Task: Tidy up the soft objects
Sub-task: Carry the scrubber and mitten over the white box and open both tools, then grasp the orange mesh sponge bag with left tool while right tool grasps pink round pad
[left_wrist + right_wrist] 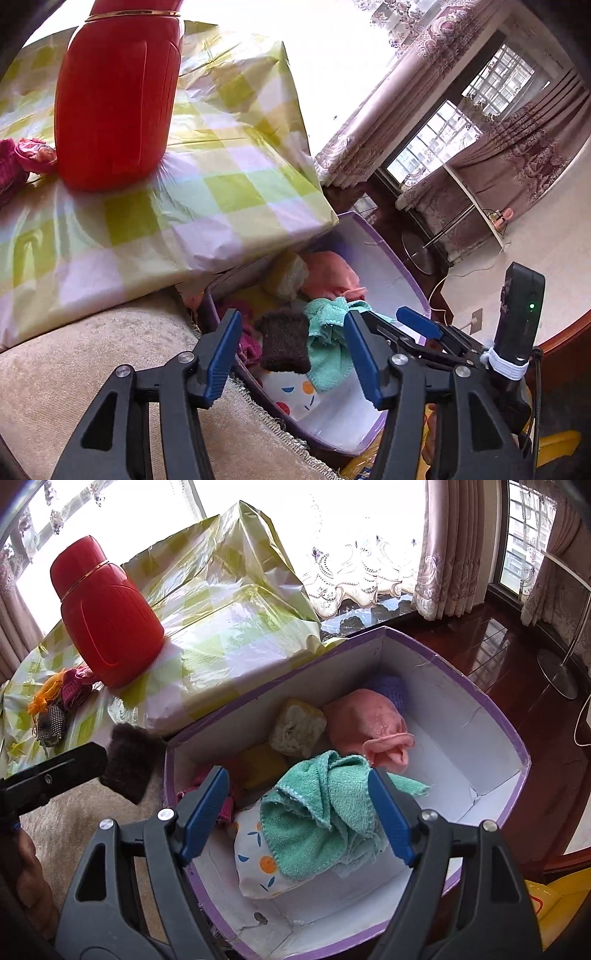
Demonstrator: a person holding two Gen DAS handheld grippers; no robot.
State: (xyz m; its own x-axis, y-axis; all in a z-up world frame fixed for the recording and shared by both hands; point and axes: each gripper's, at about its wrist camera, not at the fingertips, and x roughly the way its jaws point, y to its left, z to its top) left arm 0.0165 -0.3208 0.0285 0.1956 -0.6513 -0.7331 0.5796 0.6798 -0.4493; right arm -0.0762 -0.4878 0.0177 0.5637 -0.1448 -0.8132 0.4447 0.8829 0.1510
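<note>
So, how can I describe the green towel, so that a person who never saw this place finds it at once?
Look for the purple-edged white box beside the table with the checked cloth. In its near end lies a crumpled teal towel, partly over a white pouch printed with oranges. It is the only green, terry-textured piece; its neighbours are a pink cloth and yellowish sponges.
</note>
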